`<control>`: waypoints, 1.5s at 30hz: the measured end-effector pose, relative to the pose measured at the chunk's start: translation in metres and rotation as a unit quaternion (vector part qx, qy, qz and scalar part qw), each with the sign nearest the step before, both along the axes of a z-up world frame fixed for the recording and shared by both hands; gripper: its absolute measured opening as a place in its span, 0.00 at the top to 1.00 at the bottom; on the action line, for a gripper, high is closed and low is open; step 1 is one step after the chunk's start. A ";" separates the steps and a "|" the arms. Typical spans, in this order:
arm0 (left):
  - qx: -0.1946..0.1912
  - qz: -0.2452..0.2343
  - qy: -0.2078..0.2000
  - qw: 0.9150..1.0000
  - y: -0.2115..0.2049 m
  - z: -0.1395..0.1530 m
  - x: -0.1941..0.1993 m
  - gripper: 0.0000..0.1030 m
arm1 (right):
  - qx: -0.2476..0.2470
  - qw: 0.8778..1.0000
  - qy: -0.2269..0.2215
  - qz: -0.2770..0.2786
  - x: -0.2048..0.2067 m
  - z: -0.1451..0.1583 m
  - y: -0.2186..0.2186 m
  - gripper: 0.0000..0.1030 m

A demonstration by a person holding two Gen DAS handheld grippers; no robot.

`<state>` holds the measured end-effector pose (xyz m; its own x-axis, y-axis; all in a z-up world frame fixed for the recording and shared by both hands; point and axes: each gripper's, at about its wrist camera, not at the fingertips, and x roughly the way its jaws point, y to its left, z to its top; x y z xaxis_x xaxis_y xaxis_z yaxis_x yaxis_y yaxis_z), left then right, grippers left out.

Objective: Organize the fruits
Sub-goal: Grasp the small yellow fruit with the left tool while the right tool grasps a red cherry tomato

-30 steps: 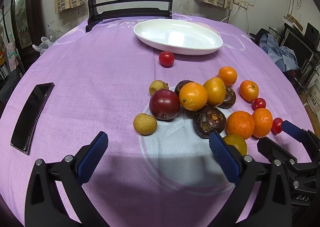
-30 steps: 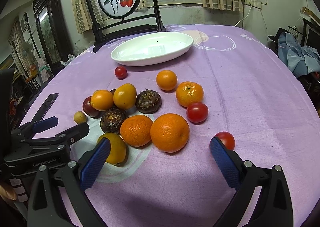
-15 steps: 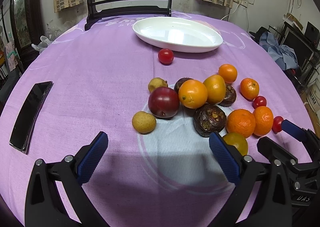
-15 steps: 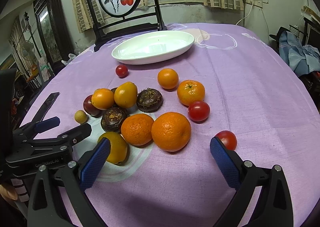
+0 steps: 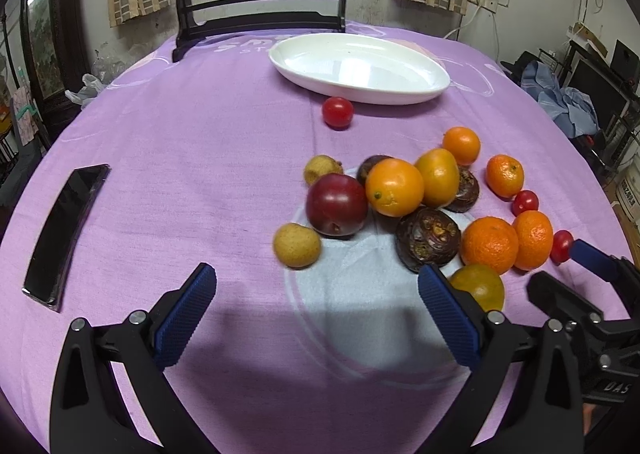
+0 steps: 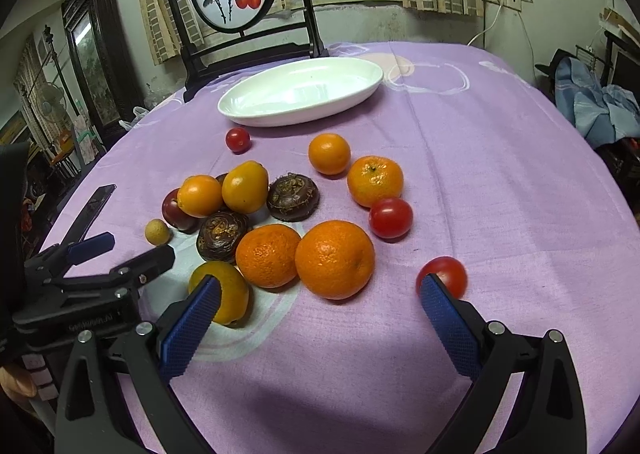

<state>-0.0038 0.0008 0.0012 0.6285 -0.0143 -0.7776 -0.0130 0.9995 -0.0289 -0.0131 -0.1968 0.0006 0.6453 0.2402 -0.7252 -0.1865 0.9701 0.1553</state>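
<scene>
With the left claw and right claw both spread wide and empty, near the crowded fruit heap mid-table, nudging a mandarin could roll the cherry tomato away, far from the empty white dish.
</scene>
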 end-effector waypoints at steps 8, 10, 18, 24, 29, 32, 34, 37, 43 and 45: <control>0.039 -0.015 0.035 0.999 0.017 -0.009 0.007 0.13 | -0.002 1.000 -0.018 0.005 -0.012 0.011 -0.014 0.03; 0.020 -0.015 0.063 0.998 0.023 -0.017 0.015 0.28 | 0.004 1.000 -0.017 0.004 -0.014 0.012 -0.020 0.03; 0.035 -0.056 0.050 0.997 0.009 -0.013 0.032 0.73 | -0.023 0.999 -0.022 -0.011 -0.026 0.019 -0.041 0.03; 0.045 -0.081 0.030 0.995 -0.003 -0.002 0.015 0.73 | -0.076 0.997 0.007 -0.025 -0.021 0.014 -0.054 0.03; 0.025 -0.078 0.033 0.996 0.000 0.002 0.009 0.73 | -0.120 0.992 0.043 -0.009 -0.001 0.002 -0.047 0.03; 0.016 -0.076 0.030 0.997 0.004 0.004 0.004 0.73 | -0.142 0.988 0.055 0.005 0.012 -0.004 -0.041 0.07; 0.014 -0.076 0.025 0.997 0.006 0.005 0.001 0.73 | -0.138 0.988 0.064 0.010 0.021 -0.008 -0.040 0.15; 0.005 -0.070 0.025 0.997 0.011 0.005 -0.001 0.73 | -0.151 0.986 0.068 -0.002 0.029 -0.015 -0.040 0.27; 0.005 -0.072 0.016 0.997 0.014 0.012 -0.006 0.73 | -0.087 0.993 0.074 -0.002 0.036 -0.020 -0.048 0.69; 0.002 -0.070 0.016 0.997 0.016 0.013 -0.006 0.73 | -0.083 0.994 0.076 0.002 0.035 -0.018 -0.047 0.69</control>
